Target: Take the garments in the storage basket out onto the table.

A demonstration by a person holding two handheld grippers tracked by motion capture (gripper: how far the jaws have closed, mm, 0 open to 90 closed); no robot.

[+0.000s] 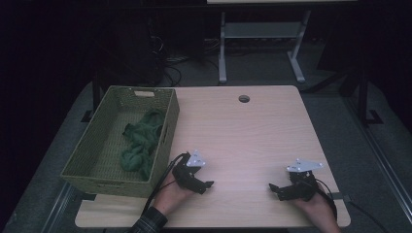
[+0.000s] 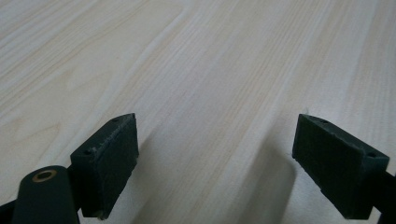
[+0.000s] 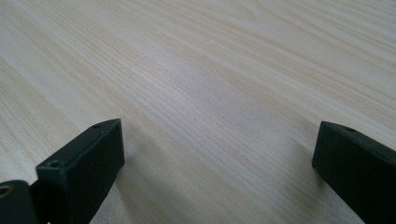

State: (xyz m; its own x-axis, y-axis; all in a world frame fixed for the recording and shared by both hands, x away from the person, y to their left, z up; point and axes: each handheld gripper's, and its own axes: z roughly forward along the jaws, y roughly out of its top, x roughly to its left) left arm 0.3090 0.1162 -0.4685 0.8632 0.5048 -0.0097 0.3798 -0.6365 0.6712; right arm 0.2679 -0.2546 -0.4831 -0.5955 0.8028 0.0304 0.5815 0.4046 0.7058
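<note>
Both grippers, left (image 1: pixel 204 185) and right (image 1: pixel 275 189), rest wide apart and empty on my table (image 1: pixel 243 136); reaching for the cloth (image 1: pixel 142 143) could snag the basket (image 1: pixel 104 104) rim.

Ahead of both sets of fingers you have bare table (image 1: pixel 252 131), with nothing between your spread jaws in either gripper view. Just outside the left gripper (image 1: pixel 201 186), the woven basket (image 1: pixel 97 160) walls off that side, a green cloth (image 1: pixel 143 143) heaped inside. A cable hole (image 1: pixel 244 99) sits far forward.
</note>
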